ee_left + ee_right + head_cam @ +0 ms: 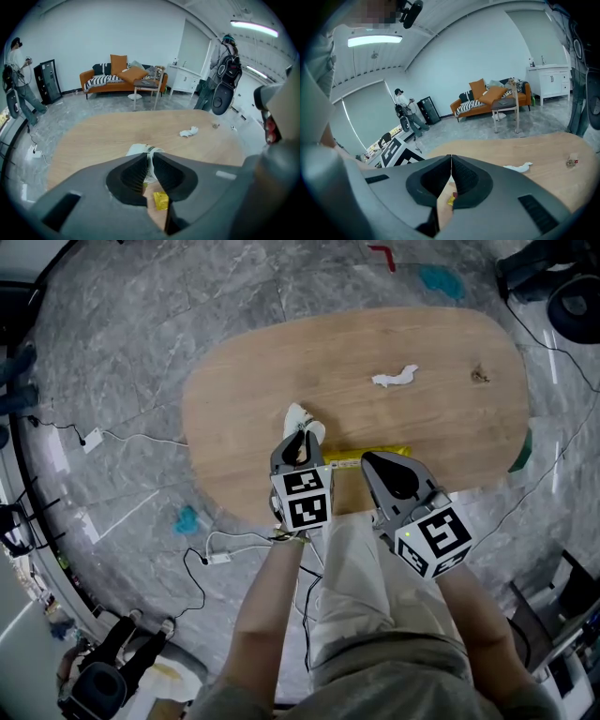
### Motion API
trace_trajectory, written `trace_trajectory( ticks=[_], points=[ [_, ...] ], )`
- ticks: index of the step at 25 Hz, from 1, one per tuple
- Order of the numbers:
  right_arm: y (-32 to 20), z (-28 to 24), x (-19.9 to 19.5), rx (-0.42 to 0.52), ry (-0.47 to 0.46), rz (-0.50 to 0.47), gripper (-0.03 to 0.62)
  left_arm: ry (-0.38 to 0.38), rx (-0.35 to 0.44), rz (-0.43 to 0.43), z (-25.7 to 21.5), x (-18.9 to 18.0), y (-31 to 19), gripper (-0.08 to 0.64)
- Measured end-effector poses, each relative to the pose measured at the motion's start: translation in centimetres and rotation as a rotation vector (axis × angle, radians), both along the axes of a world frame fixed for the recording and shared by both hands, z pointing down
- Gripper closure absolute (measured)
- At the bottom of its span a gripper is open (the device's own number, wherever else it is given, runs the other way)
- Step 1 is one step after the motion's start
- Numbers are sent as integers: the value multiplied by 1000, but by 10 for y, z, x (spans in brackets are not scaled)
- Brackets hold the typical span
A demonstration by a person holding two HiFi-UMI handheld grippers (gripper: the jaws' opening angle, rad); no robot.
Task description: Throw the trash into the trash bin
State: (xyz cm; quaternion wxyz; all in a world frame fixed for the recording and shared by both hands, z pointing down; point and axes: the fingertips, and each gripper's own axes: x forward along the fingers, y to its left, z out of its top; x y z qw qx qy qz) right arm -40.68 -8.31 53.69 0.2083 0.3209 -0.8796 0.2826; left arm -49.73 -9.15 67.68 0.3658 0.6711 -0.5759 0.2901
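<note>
**A:** Starting closest in, what is the left gripper [301, 439] doing?

**B:** It is clamping its jaws on a crumpled white wad [296, 415] over the near edge of the oval wooden table [244, 390]. The wad is bulging out past the jaw tips on the far side. Whether it is touching the wood, I cannot tell.

**A:** And the right gripper [371, 463]?

**B:** It is hanging just beside the left one, with its jaws pressing flat together and nothing showing between them.

**A:** Is anything lying under the two of them?

**B:** A yellow wrapper [345, 461] is lying flat on the table, stretching from one gripper to the other. Both gripper views are catching a bit of yellow below the jaws.

**A:** What is sitting further out on the table?

**B:** A second white scrap [395, 378] is lying near the middle, well apart from both grippers. A small brownish bit [479, 376] is sitting toward the right end, too small to make out.

**A:** And beyond the table?

**B:** Grey marbled floor [141, 334] is spreading all round it. In the left gripper view an orange sofa [122, 77] is standing against the far wall, and a person [16, 79] is standing off to its left
</note>
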Motion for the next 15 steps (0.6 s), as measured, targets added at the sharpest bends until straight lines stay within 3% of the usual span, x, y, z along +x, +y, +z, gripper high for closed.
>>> trace_trajectory(
  ticks=[15],
  points=[
    [4,-39,-1,49,-13,-17,583,39,35,-54,-51,-7,8,509]
  ],
)
